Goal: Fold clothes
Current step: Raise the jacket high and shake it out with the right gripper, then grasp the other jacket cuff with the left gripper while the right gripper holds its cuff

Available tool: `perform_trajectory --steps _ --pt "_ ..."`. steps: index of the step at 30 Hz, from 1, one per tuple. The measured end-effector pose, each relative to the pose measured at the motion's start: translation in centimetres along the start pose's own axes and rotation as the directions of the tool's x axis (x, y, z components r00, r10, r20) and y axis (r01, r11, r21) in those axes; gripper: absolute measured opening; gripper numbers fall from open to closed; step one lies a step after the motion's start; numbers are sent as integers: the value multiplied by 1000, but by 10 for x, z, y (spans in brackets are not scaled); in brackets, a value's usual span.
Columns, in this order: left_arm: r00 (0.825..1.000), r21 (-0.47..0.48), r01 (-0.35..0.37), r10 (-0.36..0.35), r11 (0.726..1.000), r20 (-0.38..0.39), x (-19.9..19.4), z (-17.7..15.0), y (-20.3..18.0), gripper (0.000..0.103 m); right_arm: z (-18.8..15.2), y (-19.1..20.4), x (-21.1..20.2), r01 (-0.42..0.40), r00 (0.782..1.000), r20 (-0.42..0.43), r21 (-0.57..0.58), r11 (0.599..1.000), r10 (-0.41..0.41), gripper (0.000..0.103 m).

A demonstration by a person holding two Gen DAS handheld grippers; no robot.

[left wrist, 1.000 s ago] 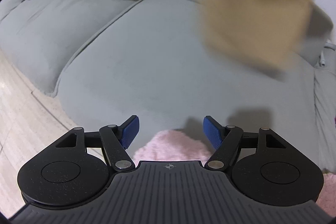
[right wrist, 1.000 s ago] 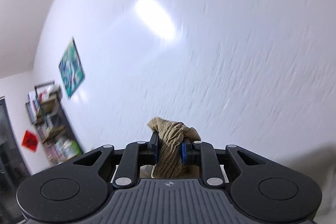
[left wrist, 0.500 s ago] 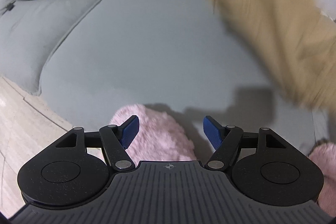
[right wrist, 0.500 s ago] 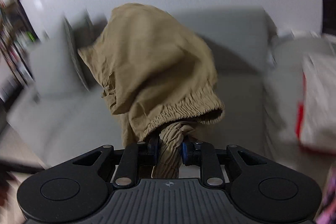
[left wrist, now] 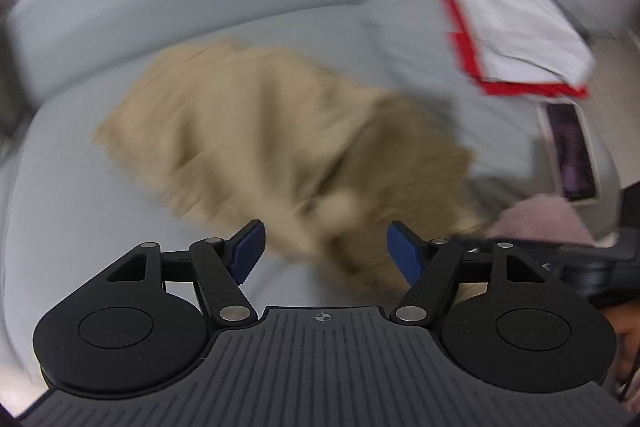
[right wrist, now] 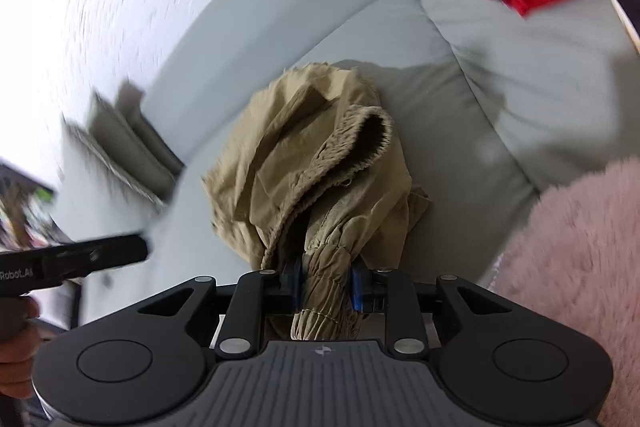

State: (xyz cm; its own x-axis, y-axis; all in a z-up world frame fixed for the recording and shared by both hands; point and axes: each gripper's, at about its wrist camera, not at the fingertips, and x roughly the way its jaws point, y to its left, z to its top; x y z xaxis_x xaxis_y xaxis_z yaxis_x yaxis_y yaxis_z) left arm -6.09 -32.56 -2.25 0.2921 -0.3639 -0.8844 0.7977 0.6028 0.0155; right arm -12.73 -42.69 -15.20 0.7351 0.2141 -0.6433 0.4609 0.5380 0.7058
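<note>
1. The right claw [right wrist: 325,285] is clamped on the elastic waistband of the tan trousers [right wrist: 316,163]. The rest of the garment trails away toward 12 o'clock over the grey sofa cushion [right wrist: 440,131].
2. In the left wrist view the trousers [left wrist: 272,151] lie in a heap across the middle of the sofa seat [left wrist: 80,219], blurred by motion. The left claw [left wrist: 325,253] is spread wide with nothing between its blue pads, and it hovers just short of the cloth's near edge.
3. A fluffy pink garment [right wrist: 576,267] sits at 3 o'clock of the trousers, close beside them. A folded white-and-red piece [left wrist: 516,31] lies at about 1 o'clock, well apart, with a tablet [left wrist: 570,151] near it.
4. The trousers look bunched, with the waistband rolled over itself. Laid down like this, I think the legs would end up twisted under the body, and any fold would come out lumpy.
5. The right claw holds only a narrow gather of elastic. A sharp shake could pull it free.
6. If the left claw closes on this blurred heap, it may catch two layers, or snag the pink garment by mistake.
</note>
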Motion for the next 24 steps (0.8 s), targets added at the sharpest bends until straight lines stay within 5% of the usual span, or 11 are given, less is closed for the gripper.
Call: perform_trajectory --steps 5,10,17,24 --pt "995 196 -71 84 978 -60 29 40 -71 73 0 16 4 -33 999 7 -44 999 33 27" --pt "978 296 -126 168 947 -120 64 41 -109 73 -3 17 1 -134 991 19 -50 990 135 27" --pt "945 305 -249 299 919 -132 95 35 -109 75 -2 18 -7 -206 978 14 -66 976 208 27" --pt "946 199 -295 315 935 -79 85 38 -89 74 3 21 -5 -228 973 2 -76 971 229 27"
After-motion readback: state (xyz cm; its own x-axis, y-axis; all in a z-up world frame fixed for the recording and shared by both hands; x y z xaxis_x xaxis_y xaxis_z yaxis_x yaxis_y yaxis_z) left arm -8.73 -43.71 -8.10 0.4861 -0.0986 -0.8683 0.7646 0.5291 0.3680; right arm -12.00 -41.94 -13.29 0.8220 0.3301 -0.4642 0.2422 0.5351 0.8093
